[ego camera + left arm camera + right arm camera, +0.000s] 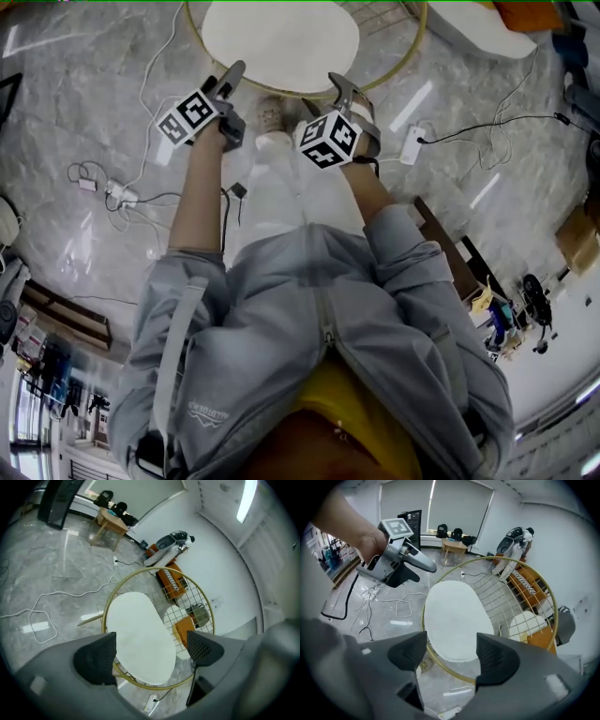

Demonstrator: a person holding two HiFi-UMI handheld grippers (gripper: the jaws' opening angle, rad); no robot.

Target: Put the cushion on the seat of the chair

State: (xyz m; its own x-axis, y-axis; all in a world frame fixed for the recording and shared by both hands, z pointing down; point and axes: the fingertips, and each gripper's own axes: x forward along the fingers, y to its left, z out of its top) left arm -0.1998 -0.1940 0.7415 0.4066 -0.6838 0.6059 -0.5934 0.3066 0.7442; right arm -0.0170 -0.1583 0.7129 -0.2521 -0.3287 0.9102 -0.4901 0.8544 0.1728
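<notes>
The chair (508, 599) is thin metal wire and rod with a shiny, brass-coloured finish. On its seat, the cushion (281, 42) looks like matt white cloth, smooth and plain. Around the chair, the floor (84, 103) is grey veined stone, polished and glossy. Beyond the chair, a small table (108, 524) is pale bare wood. At the chair's front rim, the left gripper (150, 651) and right gripper (452, 656) are matt grey plastic with dark, finely ribbed pads (494, 658).
</notes>
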